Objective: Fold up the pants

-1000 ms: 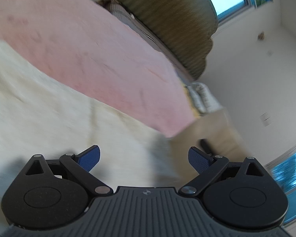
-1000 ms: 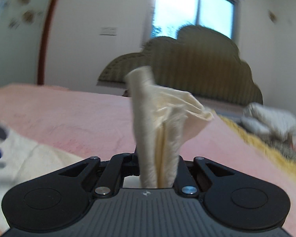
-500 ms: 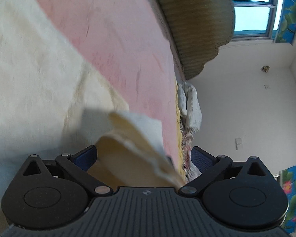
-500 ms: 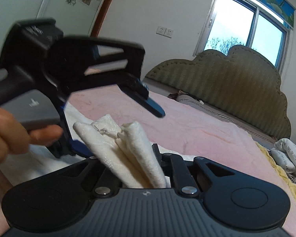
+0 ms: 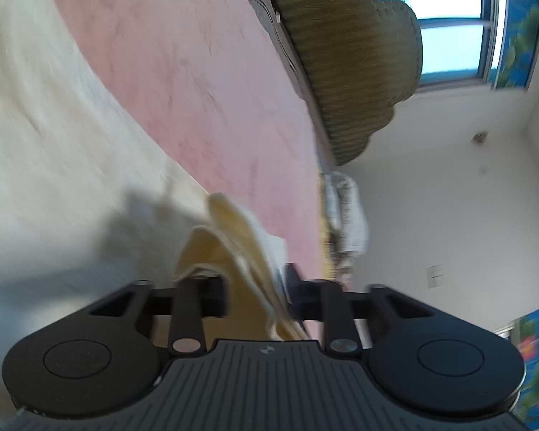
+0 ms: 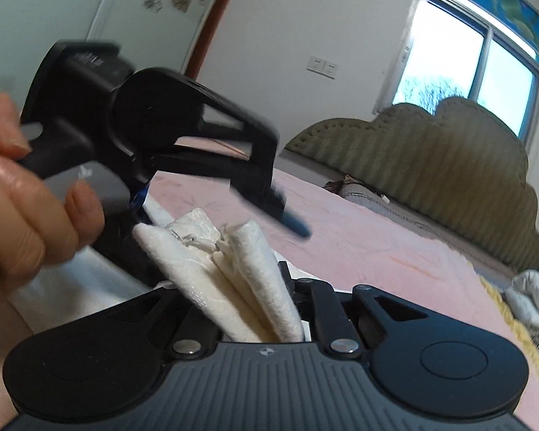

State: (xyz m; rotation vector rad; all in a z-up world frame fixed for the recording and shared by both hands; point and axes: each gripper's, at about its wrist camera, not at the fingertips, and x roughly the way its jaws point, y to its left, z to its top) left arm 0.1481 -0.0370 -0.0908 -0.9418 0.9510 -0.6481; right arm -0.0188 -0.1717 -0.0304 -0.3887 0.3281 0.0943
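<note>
Indoors, cream pants [image 5: 54, 165] on pink bedspread [image 5: 204, 82], green headboard [image 6: 449, 165], window [image 6: 485, 64]

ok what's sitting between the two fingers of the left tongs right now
A bunched fold of the cream pants lies between the fingers of the left tongs, with no bare gap; the left wrist view shows it.

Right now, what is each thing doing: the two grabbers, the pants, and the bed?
left hand-held gripper: shut on the pants
right hand-held gripper: shut on the pants
pants: cream, bunched, edge pinched by both
pink blanket: spread flat on the bed
window: bright with daylight
</note>
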